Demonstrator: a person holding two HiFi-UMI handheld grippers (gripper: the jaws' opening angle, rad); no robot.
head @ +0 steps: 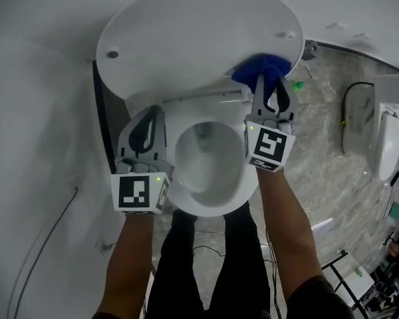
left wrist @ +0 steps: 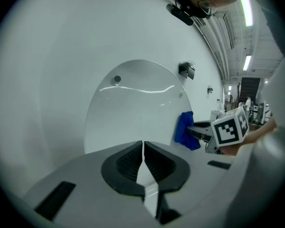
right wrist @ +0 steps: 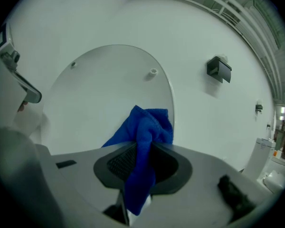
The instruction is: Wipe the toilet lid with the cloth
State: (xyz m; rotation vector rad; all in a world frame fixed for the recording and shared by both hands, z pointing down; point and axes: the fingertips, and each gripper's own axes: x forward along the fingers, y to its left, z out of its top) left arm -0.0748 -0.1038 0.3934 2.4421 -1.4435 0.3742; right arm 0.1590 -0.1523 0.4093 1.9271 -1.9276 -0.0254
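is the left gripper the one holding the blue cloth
No: the blue cloth sits clamped between the jaws of the right gripper, while the left gripper has its jaws shut on nothing.

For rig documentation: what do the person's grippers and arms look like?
Left gripper and right gripper match: light grey bodies, black ribbed pads, a white cube with black square markers, a small green light. Forearms bare; dark sleeve above the right.

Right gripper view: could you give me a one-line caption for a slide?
Right gripper shut on a blue cloth, facing the raised toilet lid.
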